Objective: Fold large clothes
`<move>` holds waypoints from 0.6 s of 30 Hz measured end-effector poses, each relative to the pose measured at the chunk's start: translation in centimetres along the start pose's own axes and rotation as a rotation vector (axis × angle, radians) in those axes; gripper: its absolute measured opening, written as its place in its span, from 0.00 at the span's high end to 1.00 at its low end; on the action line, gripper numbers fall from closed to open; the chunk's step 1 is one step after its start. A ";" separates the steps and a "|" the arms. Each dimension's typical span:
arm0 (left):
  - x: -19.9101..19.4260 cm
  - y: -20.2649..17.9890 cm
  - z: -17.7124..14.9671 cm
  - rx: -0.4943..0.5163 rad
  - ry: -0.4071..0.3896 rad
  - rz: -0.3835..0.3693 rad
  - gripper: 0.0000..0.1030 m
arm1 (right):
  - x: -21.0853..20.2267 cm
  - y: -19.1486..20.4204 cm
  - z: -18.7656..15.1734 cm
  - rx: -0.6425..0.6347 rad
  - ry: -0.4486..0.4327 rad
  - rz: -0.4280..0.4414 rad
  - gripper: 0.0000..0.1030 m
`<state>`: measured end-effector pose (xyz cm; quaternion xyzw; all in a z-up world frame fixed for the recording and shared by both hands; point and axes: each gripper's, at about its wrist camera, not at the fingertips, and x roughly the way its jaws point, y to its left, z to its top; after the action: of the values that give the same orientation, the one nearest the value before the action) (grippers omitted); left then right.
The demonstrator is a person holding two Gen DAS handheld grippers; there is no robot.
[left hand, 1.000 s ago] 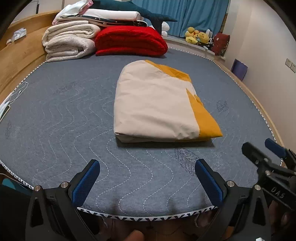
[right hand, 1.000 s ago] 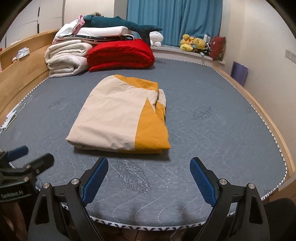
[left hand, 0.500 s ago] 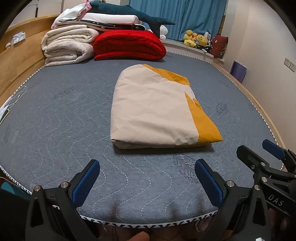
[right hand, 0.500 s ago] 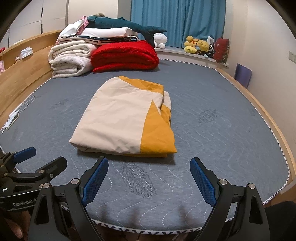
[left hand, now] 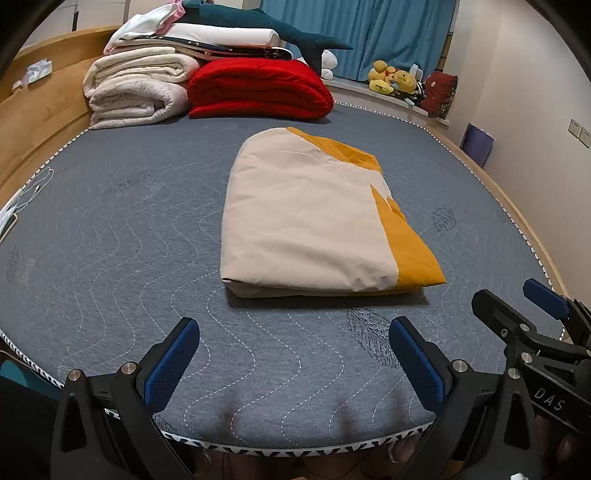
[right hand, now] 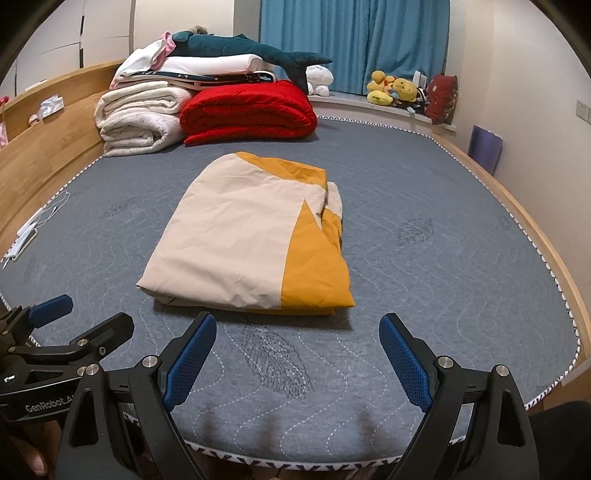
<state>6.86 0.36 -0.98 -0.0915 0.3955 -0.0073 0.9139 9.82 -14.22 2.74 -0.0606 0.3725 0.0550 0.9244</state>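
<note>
the folded garment (left hand: 310,225), cream with an orange panel along its 3 o'clock side, lies flat in the middle of the grey quilted mattress (left hand: 122,236), its nearest fold edge facing the cameras. nothing touches it.

the left gripper (left hand: 293,354) hovers at 6 o'clock of the garment, over the near edge of the mattress, fingers spread wide with nothing between the blue pads (left hand: 171,365). the right gripper (right hand: 297,350) sits just beside it, toward 4 o'clock of the garment, likewise spread wide and empty; in the left wrist view it shows at the 4 o'clock edge of the frame.

at 12 o'clock of the garment, well apart, a red quilt (left hand: 258,88) lies folded; at 11 o'clock a stack of white blankets (left hand: 136,92) carries a plush shark (left hand: 258,26). blue curtains (right hand: 354,40) hang behind, and yellow plush toys (right hand: 391,86) sit on the sill at 1 o'clock.
</note>
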 end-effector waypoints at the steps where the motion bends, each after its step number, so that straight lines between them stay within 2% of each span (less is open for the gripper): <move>1: 0.0 0.0 0.0 -0.001 0.000 0.000 0.01 | 0.0 0.0 0.1 0.000 -0.001 0.000 0.13; 18: 0.0 -0.1 0.0 -0.003 0.000 0.000 0.01 | 0.1 -0.2 0.0 -0.001 0.000 0.001 0.13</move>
<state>6.92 0.29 -0.96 -0.0930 0.3956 -0.0067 0.9137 9.91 -14.45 2.75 -0.0611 0.3725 0.0556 0.9244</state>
